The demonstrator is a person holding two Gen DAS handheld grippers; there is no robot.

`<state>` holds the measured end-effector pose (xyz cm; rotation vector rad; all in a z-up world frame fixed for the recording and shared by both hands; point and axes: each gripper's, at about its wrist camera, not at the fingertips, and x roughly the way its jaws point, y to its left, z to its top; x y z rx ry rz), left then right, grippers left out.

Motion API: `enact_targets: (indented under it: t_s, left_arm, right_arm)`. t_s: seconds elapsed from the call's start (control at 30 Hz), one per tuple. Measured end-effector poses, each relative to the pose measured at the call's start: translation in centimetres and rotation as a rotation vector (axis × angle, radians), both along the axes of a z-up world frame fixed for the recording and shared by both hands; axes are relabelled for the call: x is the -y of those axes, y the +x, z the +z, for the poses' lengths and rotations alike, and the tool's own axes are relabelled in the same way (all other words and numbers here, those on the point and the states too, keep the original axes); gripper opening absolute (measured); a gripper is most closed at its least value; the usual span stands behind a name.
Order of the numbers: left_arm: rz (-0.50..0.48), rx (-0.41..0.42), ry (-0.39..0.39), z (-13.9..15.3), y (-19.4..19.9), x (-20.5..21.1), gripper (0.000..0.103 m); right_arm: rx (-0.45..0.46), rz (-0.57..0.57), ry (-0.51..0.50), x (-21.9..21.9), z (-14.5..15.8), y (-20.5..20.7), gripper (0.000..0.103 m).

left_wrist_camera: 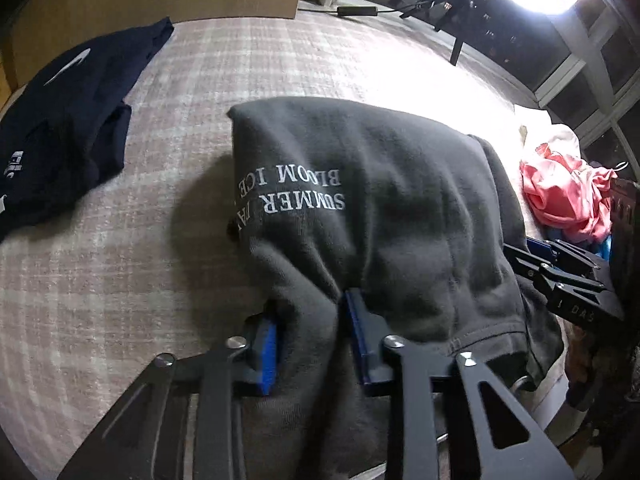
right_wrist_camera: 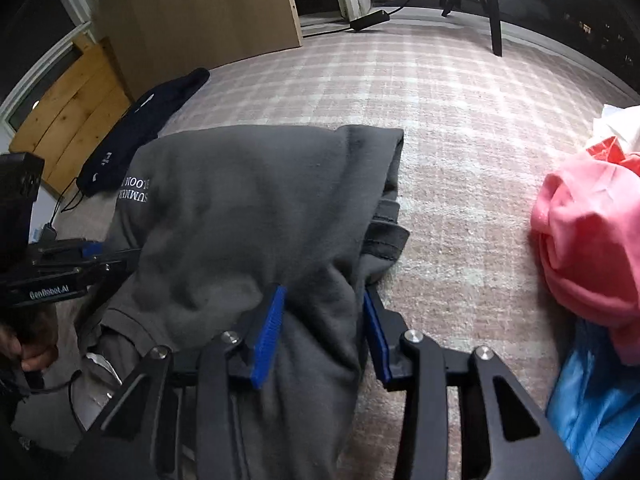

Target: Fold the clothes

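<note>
Left wrist view shows the left gripper (left_wrist_camera: 312,332) clamped on the grey sweatshirt's (left_wrist_camera: 392,200) near edge at lower centre, garment stretching away up-frame, the right gripper (right_wrist_camera: 324,332) likewise clamped alongside.

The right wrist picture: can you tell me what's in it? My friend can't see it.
Right tongs with blue pads pinch a bunch of a grey sweatshirt with white letters, lying on a pale checked carpet. A pink cloth is heaped on the right, a dark navy garment lies far left, and the left tongs hold the sweatshirt's other side.
</note>
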<state>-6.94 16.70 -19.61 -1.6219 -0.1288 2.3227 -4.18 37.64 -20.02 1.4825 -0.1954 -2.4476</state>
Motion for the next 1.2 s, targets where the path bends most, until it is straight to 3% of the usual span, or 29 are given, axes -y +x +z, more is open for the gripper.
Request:
enact_targets:
  t_s: [0.1,0.3,0.47,0.63,0.8,0.97,1.13,1.2]
  left_arm:
    - [0.029,-0.015,0.033,0.0,0.3,-0.2,0.015]
    - [0.062,-0.008,0.130,1.6,0.6,2.2,0.013]
    - [0.057,-0.126,0.102,6.4,1.3,5.2,0.013]
    - [0.090,-0.230,0.084,11.7,-0.3,12.8,0.013]
    - [0.140,-0.310,0.004,14.8,-3.2,22.9,0.013]
    - [0.146,-0.313,-0.060,14.2,-9.4,30.0,0.013]
    - [0.116,-0.282,-0.100,10.4,-14.5,32.9,0.013]
    - [0.102,-0.244,-0.079,8.1,-16.5,33.7,0.013]
  right_arm:
    - [0.007,-0.036,-0.084,-0.7,0.0,0.1,0.018]
    - [-0.068,-0.050,-0.140,-0.3,3.1,1.0,0.015]
    - [-0.157,0.006,-0.179,2.9,8.0,0.9,0.015]
    - [-0.254,0.088,-0.242,9.3,12.6,-2.2,0.015]
    - [-0.319,0.138,-0.286,17.9,14.4,-8.2,0.015]
    - [-0.305,0.129,-0.279,25.4,12.7,-14.6,0.015]
    - [-0.254,0.089,-0.261,29.5,9.5,-19.2,0.015]
    - [-0.222,0.065,-0.263,30.0,8.0,-20.4,0.015]
